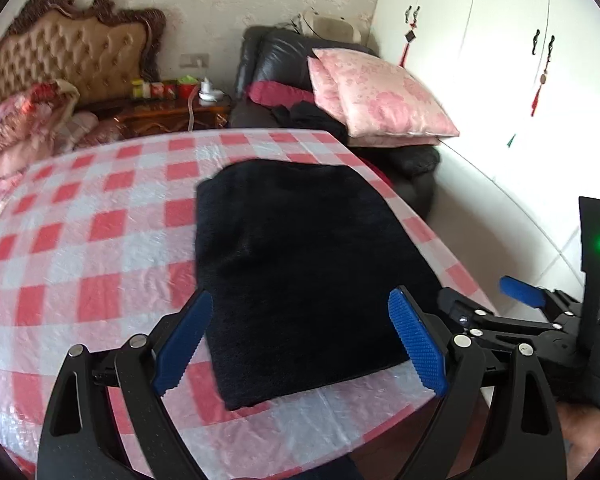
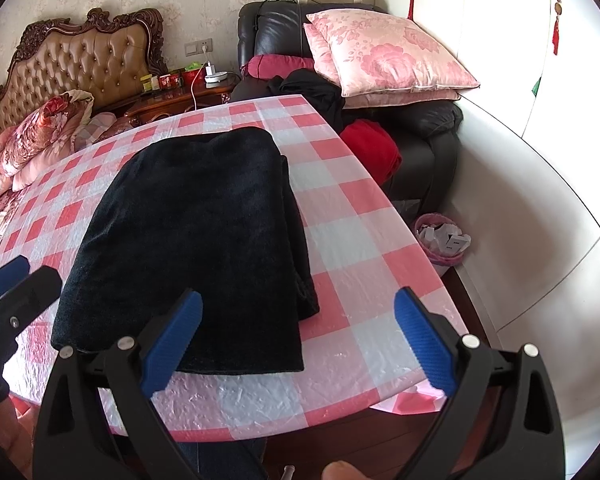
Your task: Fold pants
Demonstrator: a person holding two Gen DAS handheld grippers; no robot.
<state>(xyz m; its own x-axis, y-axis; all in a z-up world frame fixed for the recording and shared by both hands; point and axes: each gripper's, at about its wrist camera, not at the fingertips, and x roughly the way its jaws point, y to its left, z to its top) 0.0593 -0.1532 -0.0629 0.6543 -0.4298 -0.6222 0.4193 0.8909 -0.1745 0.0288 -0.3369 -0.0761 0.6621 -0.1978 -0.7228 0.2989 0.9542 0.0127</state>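
Pants (image 1: 300, 256) lie folded into a dark stack on the checked table (image 1: 100, 280), their near edge close to the table's front. We hold both grippers above that edge, the left gripper (image 1: 300, 344) and the right gripper (image 2: 298, 344) each spread wide with nothing between the pads. We judge the cloth soft, plush and limp, fairly thick in layers, so it will sag and slide apart if lifted by one ply. We would pinch all layers together at the near corners.
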